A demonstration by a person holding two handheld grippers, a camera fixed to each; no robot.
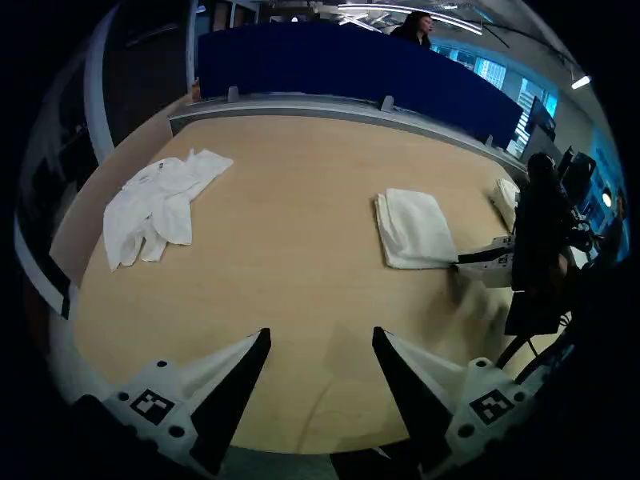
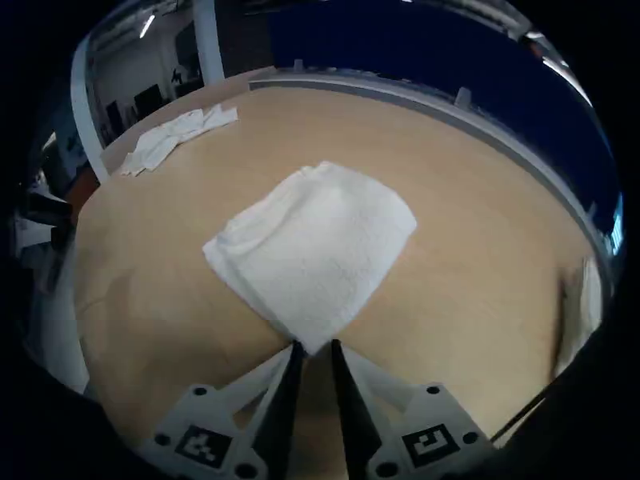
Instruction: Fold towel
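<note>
Left gripper (image 1: 320, 331) hangs over the near edge of the wooden table (image 1: 304, 184), jaws spread wide, nothing between them, only bare tabletop in the gap; I call that one released. Out ahead in the left gripper view the folded white towel (image 1: 412, 228) lies flat on the table, right of centre, a neat rectangle with its layered edges toward the left; far off on the left side sits a crumpled white cloth (image 1: 156, 208), well apart from it; another bit of white cloth (image 1: 506, 200) peeks in at the table's right edge. Over there I see the right gripper (image 1: 460, 264) reaching in low from the right, its tips at the towel's near right corner. In the right gripper view the towel (image 2: 312, 248) lies straight ahead, turned like a diamond, its near corner pointing right at the right gripper (image 2: 316, 344); the jaws are drawn close together with a slim gap, the corner just at the tips; whether they pinch it I cannot tell. The crumpled cloth (image 2: 172, 136) lies at the far left of the table (image 2: 464, 208); a blue partition (image 1: 344, 64) runs along the far edge, with a person (image 1: 414, 28) behind it.
</note>
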